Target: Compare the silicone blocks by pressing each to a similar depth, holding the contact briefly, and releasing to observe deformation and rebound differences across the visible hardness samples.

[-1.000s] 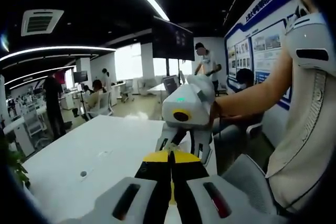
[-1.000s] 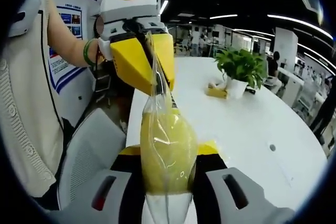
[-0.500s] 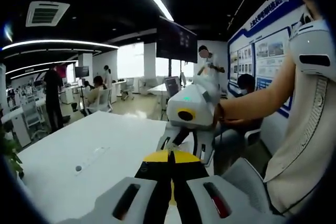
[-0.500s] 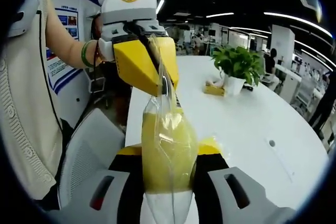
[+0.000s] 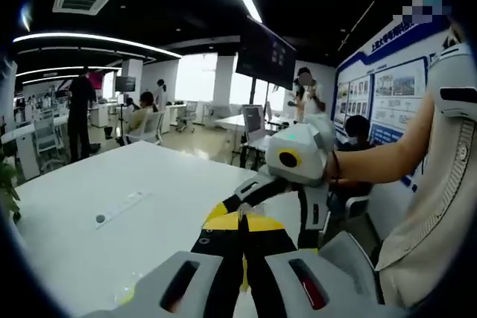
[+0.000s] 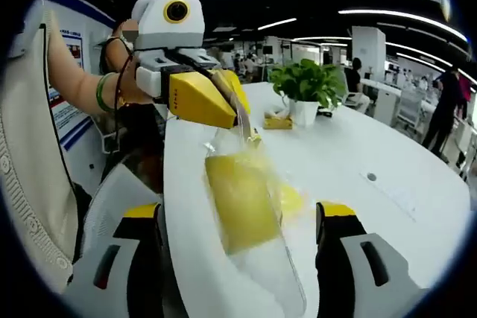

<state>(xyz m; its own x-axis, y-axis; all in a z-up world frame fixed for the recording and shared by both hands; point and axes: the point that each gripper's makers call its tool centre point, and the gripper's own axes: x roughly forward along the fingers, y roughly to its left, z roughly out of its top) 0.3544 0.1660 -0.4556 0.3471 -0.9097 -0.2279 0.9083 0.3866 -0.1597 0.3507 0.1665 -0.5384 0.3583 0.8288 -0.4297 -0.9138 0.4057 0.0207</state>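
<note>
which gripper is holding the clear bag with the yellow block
The left gripper: its yellow fingers pinch the clear bag top, while the right gripper fingers stand wide apart around it.

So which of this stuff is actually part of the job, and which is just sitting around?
In use:
- yellow block in clear bag
- left gripper, pinching the bag's top
- right gripper, jaws apart

Just there:
- potted plant
- white table
- chairs

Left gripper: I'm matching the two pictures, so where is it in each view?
Left gripper view: the left gripper rises at bottom centre, jaws shut.
Right gripper view: it sits upper left, pinching the top of the clear bag.
Shared landmark: the white table.
</note>
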